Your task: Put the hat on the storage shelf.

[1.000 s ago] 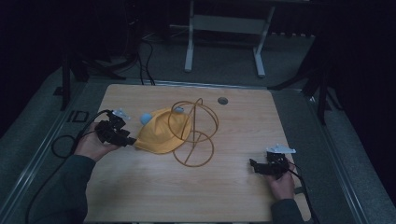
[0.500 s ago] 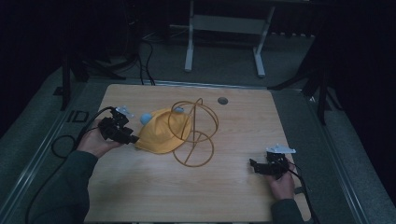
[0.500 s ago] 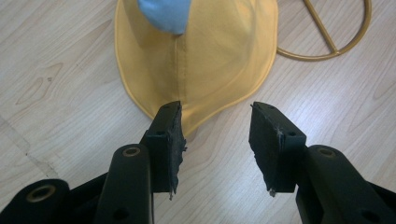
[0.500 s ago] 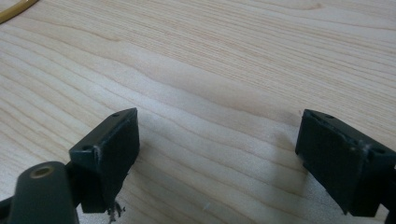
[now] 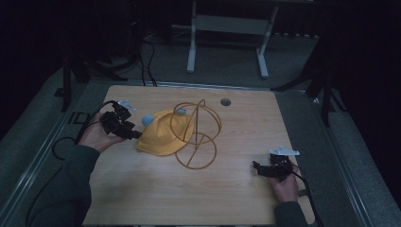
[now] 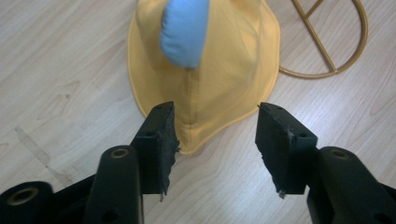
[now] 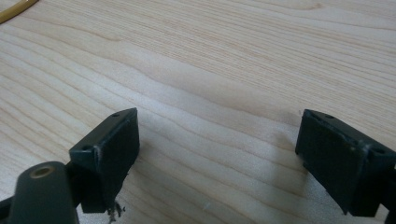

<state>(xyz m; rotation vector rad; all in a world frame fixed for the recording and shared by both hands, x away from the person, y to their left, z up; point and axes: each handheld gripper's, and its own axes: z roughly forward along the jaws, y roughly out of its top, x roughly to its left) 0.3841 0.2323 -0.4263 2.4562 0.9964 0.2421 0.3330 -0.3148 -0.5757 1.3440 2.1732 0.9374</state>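
At the left, the left gripper [image 5: 135, 135] is standing with its jaws apart, having just been opening; the brim of the yellow hat [image 6: 205, 84] is lying between them, untouched. The hat is leaning on the wire stand [image 5: 198, 135] at mid-table [image 5: 142, 198]. At the right, the right gripper [image 7: 217, 154] is resting released over bare wood.

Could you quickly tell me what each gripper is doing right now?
Left gripper: open, jaws just widened, yellow hat brim between them, unpressed.
Right gripper: open, holding nothing.
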